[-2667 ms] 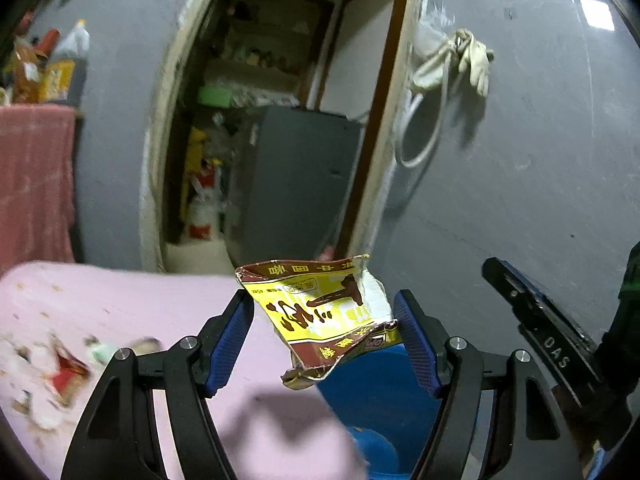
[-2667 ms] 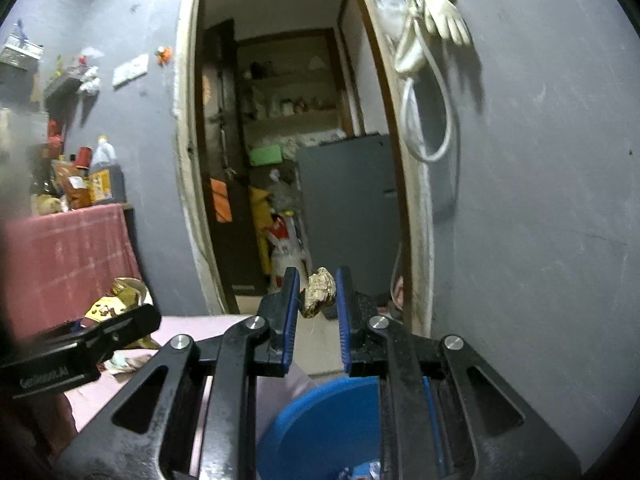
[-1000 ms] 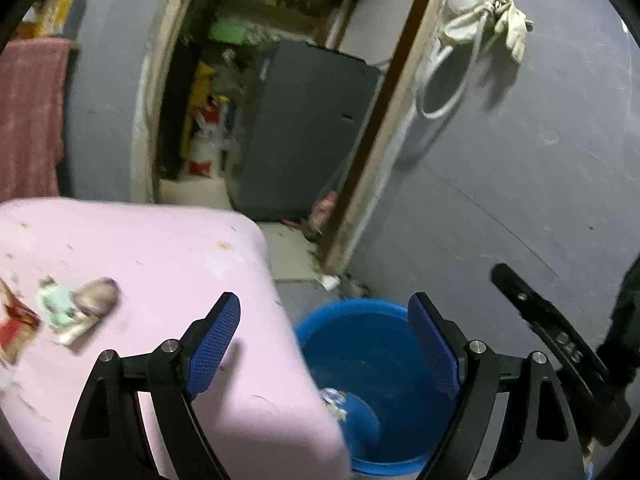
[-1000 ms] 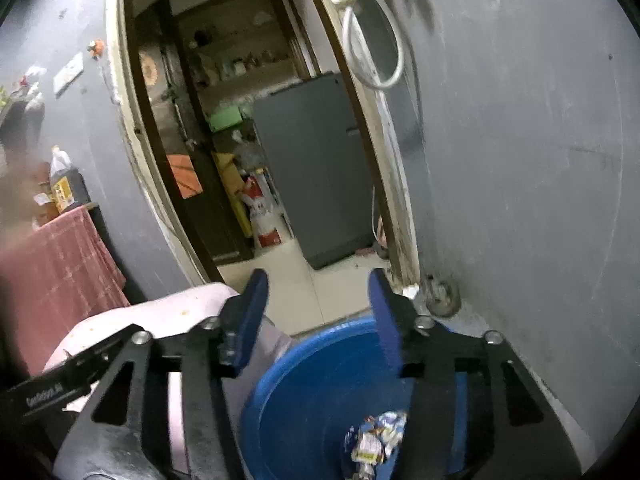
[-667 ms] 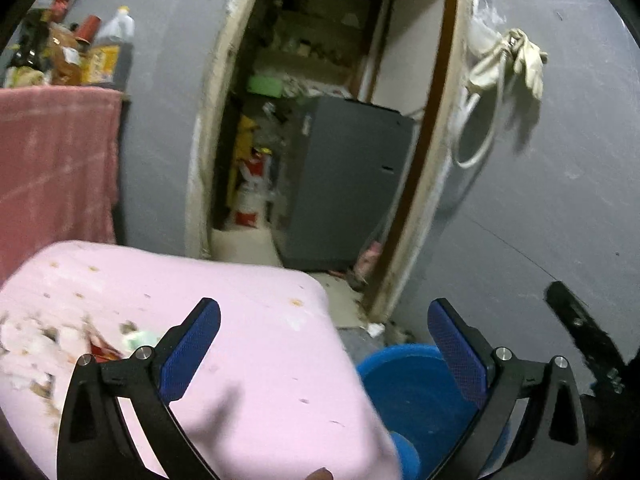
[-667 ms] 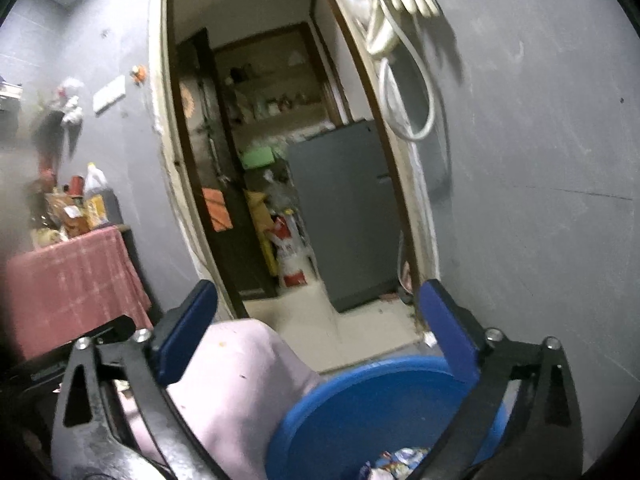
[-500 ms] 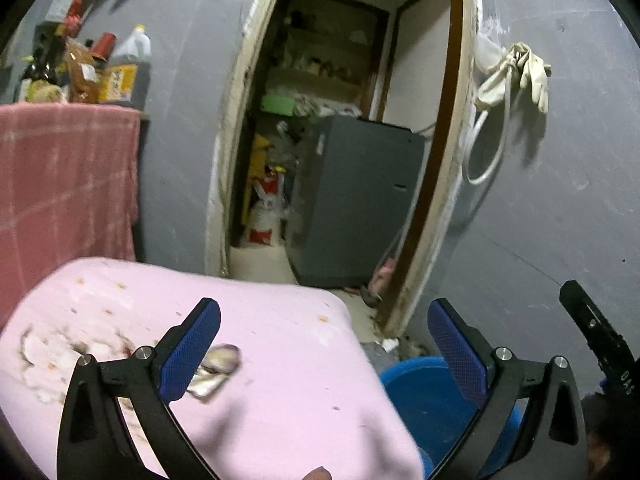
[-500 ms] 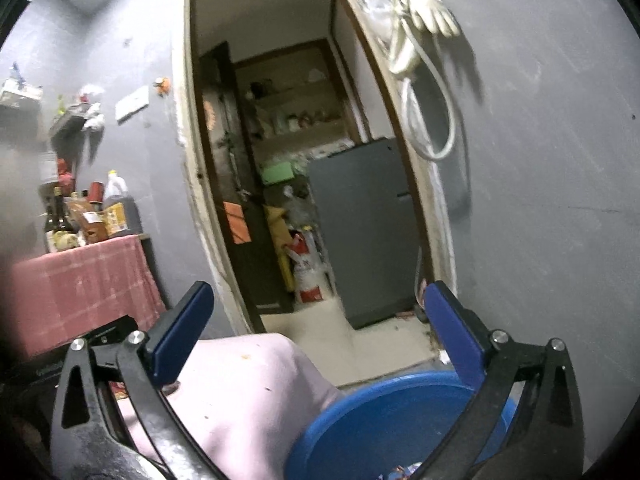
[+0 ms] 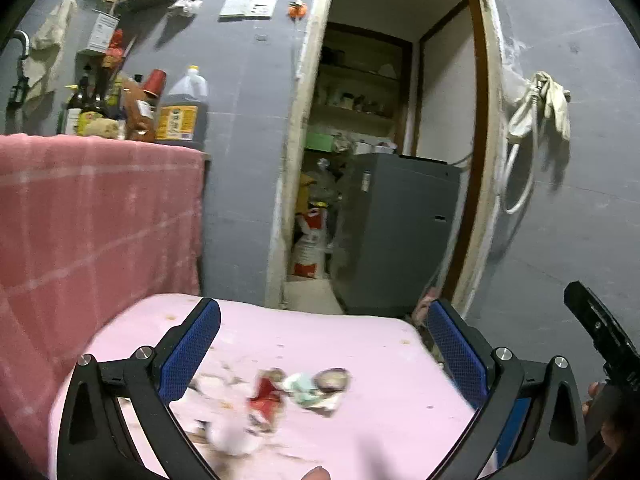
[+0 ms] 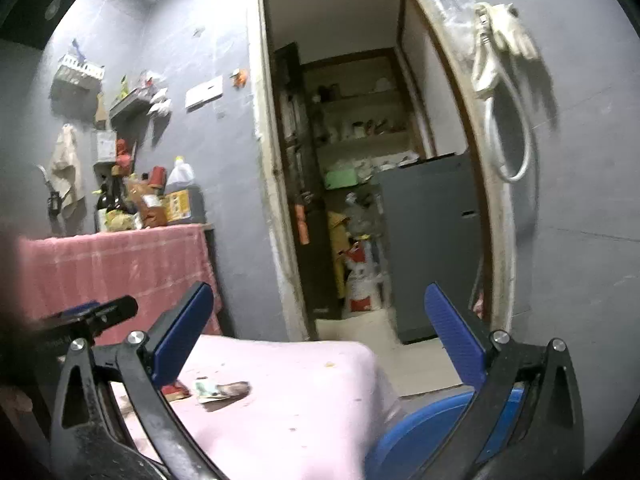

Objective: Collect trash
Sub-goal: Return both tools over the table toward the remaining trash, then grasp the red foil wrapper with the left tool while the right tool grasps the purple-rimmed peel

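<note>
Both the left gripper point(image 9: 320, 344) and the right gripper point(image 10: 316, 324) are spread wide and empty. Scraps of trash point(image 9: 296, 394) remain uncollected on the pink table point(image 9: 360, 344); the blue bin point(image 10: 424, 428) stands beside it.

Crumpled wrappers point(image 9: 310, 394) – one red, one pale green, one brownish – lie scattered and blurred on a stained pink table point(image 9: 360, 344); a blue bin's point(image 10: 416, 432) rim sits beside it

Both my wrist cams look roughly level across the pink table point(image 9: 360, 344) toward the doorway point(image 10: 360, 160); both share table, doorway, grey cabinet point(image 9: 392, 232).
</note>
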`<state>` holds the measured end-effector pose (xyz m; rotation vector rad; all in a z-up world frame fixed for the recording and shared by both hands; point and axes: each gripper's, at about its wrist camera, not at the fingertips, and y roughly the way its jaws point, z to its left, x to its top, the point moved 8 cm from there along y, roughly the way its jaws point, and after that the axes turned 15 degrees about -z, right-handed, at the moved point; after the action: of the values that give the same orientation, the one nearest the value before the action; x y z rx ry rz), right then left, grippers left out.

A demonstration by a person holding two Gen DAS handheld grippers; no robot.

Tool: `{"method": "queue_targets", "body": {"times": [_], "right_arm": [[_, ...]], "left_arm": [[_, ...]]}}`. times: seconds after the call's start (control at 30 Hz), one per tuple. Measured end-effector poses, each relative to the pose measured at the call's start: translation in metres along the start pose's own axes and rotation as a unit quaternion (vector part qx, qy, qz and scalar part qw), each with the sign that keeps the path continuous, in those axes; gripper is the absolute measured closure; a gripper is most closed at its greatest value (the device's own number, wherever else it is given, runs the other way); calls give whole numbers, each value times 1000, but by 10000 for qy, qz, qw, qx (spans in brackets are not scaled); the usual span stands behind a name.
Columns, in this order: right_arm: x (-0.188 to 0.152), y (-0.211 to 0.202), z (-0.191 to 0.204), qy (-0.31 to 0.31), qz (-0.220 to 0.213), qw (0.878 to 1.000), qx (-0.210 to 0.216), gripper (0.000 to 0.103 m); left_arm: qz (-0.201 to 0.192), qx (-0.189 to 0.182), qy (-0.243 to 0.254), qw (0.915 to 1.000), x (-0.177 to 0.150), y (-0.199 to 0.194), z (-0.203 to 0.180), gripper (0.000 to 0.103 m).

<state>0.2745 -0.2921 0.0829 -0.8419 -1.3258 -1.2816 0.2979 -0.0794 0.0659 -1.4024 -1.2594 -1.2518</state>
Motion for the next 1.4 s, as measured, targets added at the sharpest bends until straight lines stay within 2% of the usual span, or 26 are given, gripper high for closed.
{"method": "queue_targets", "body": {"times": [0.23, 0.37, 0.53, 0.8, 0.83, 0.97, 1.0, 1.07, 1.13, 1.23, 1.4], "right_arm": [[-16, 18, 34, -45, 175, 9994, 305, 0], [-29, 30, 50, -82, 377, 9981, 487, 0], [-57, 47, 59, -327, 885, 9944, 468, 0], [-100, 72, 53, -138, 1774, 9827, 506, 1], [-105, 74, 53, -143, 1871, 9809, 511, 2], [-121, 79, 55, -230, 2201, 9735, 583, 21], [-125, 80, 55, -242, 2276, 9716, 602, 23], [-134, 83, 58, -245, 2470, 9663, 683, 29], [-142, 86, 61, -246, 2642, 9611, 761, 32], [-158, 93, 68, -332, 2940, 9512, 873, 36], [-183, 102, 82, -491, 3435, 9316, 1083, 45]], "left_arm": [[-3, 384, -70, 9992, -3, -9, 50, 1], [102, 482, -99, 9987, -11, -12, 70, 1], [483, 563, -193, 9971, -36, -11, 85, 1], [1162, 305, -56, 9927, -72, -2, 76, 1], [1252, 262, -28, 9918, -76, 0, 74, 1], [1581, 125, -5, 9873, -87, 10, 67, 2], [1662, 94, -20, 9860, -90, 12, 66, 3], [1854, 1, -80, 9826, -96, 16, 64, 11], [2075, -114, -160, 9780, -104, 21, 61, 28], [2365, -295, -369, 9705, -113, 27, 57, 41], [2568, -451, -691, 9629, -118, 33, 54, 62]]}}
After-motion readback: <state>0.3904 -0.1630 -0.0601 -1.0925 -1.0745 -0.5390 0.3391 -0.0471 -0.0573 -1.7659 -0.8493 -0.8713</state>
